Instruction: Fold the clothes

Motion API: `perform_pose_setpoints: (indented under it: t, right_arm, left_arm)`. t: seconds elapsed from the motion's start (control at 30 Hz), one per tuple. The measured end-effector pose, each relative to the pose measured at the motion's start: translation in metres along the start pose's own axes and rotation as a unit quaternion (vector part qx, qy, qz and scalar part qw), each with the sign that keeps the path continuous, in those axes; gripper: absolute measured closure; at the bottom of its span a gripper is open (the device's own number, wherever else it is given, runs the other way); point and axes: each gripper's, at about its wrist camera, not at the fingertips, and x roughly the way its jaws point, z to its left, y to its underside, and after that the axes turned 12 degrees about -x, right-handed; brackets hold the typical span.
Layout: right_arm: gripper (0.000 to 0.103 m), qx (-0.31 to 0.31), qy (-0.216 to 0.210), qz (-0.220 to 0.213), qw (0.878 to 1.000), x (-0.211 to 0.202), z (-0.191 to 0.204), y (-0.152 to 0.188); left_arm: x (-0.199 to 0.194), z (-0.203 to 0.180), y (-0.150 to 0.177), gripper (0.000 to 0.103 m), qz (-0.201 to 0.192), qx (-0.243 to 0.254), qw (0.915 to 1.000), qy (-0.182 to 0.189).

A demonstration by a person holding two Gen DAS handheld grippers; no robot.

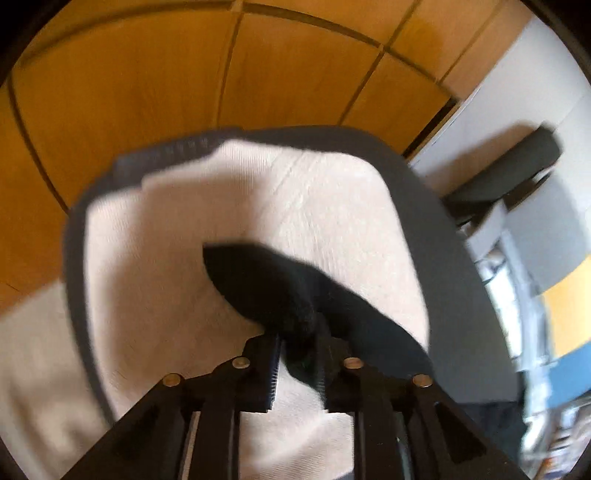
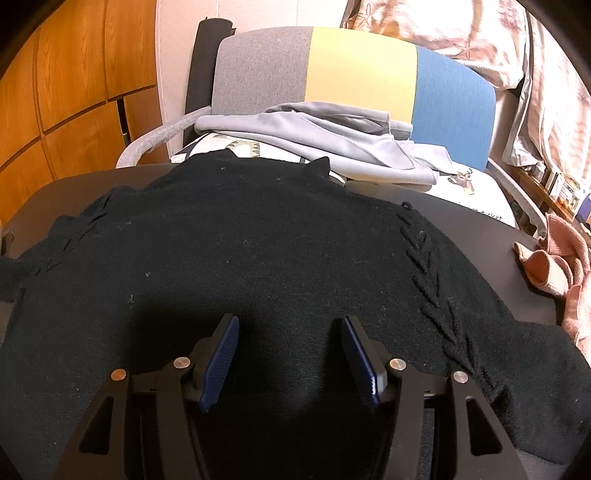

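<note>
Left gripper point(image 1: 297, 345): fingers pinching a fold of black knit fabric point(image 1: 266, 280), lifted clear; view motion-blurred. Behind the fabric, a cream ribbed cloth point(image 1: 229, 206) lying on a dark grey tabletop point(image 1: 436, 236). Backdrop: orange-brown wooden cabinet panels point(image 1: 147, 81).

Right gripper point(image 2: 290, 354): fingers spread wide, blue ribbed pads point(image 2: 221, 363) holding nothing, poised just above the black sweater point(image 2: 258, 251).

Black sweater: spread flat across the dark tabletop point(image 2: 461, 210), covering most of it; raised leaf-pattern knit stitching point(image 2: 432, 280) running down its right side.

Pink knit garment point(image 2: 557, 266): bunched at the tabletop's right edge, apart from the sweater.

Chair point(image 2: 369, 81) beyond the tabletop: back panelled grey, yellow and blue; grey garment point(image 2: 332, 136) heaped on its seat over a printed white cloth point(image 2: 465, 181).

Floral bedding point(image 2: 461, 29): upper right.
</note>
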Motion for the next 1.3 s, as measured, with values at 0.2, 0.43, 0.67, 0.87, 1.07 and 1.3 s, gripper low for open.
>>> perform_pose_setpoints:
  t: [0.2, 0.43, 0.67, 0.87, 1.07, 1.3]
  right_arm:
    - [0.045, -0.002, 0.004, 0.000, 1.000, 0.000, 0.002, -0.001]
    - [0.045, -0.003, 0.007, 0.000, 1.000, 0.000, 0.003, -0.001]
    - [0.045, 0.003, 0.001, 0.000, 1.000, 0.000, 0.001, 0.000]
    - [0.045, 0.010, -0.007, -0.001, 1.000, 0.000, -0.001, 0.001]
    - [0.044, 0.020, -0.017, -0.001, 1.000, 0.001, -0.005, 0.002]
    - [0.046, 0.124, -0.093, -0.011, 0.988, -0.018, -0.036, 0.015]
  left_arm:
    - [0.015, 0.023, 0.008, 0.091, 0.032, -0.025, 0.9987, 0.032]
    - [0.014, 0.012, 0.008, 0.096, 0.035, -0.003, 0.9987, 0.037]
    - [-0.054, -0.041, 0.025, 0.097, -0.036, 0.035, 0.9922, 0.114]
    - [-0.106, -0.132, 0.085, 0.097, 0.020, 0.119, 0.9694, 0.214]
    - [-0.149, -0.219, 0.155, 0.097, 0.080, 0.201, 0.9302, 0.296]
    - [-0.139, -0.291, 0.295, 0.097, 0.175, 0.299, 0.8847, 0.313]
